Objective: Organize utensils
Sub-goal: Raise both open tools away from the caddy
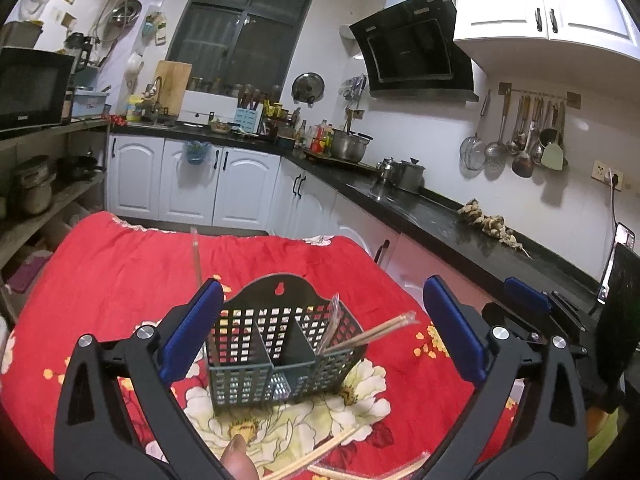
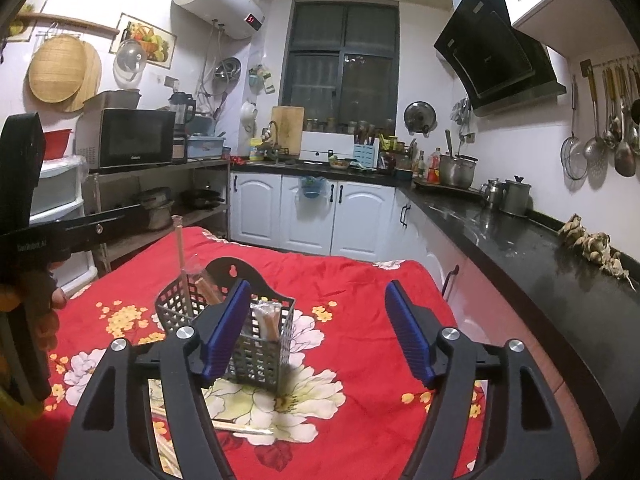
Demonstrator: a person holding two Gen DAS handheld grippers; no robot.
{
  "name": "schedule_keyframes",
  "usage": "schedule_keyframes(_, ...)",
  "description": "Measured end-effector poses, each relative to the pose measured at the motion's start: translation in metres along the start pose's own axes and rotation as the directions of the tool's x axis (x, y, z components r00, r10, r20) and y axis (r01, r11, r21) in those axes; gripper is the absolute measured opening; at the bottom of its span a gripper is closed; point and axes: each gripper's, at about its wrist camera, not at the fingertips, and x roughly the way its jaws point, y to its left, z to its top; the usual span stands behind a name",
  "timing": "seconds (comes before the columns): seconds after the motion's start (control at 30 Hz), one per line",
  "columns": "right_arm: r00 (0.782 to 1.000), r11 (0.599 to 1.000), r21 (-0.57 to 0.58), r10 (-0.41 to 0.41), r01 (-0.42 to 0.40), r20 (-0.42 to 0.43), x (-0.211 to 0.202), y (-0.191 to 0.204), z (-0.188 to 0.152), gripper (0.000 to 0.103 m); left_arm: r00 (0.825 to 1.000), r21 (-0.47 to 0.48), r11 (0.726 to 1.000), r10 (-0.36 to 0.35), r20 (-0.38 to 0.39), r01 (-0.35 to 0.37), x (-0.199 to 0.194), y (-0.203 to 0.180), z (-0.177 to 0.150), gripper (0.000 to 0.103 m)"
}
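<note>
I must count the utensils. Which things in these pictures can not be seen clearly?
- Loose chopsticks: left view, cut off by bottom edge and gripper frame.
- Holder left compartment: right view, hidden by the right gripper finger.
- Wrapped items in the holder: both views, too small to count.

Warm indoor light filled both views, bright on the white walls while the window (image 2: 343,53) stayed black. Glare streaked the glossy black countertop (image 1: 420,208), and the hanging ladles (image 1: 528,136) threw soft shadows onto the wall. Fisheye bending curved the cabinets and darkened every corner. The red floral cloth (image 2: 360,320) looked oversaturated, and the near gripper arms at the bottom edges went slightly soft.
</note>
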Motion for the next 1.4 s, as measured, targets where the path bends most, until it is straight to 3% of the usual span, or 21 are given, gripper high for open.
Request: schedule_keyframes(1.4, 0.994, 0.997, -0.003, 0.074, -0.074, -0.084, -0.009, 0.019, -0.034, 0.072, 0.994, -0.112, 0.991, 0.063, -0.090, -0.073, -0.025, 0.037, -0.054, 0.092)
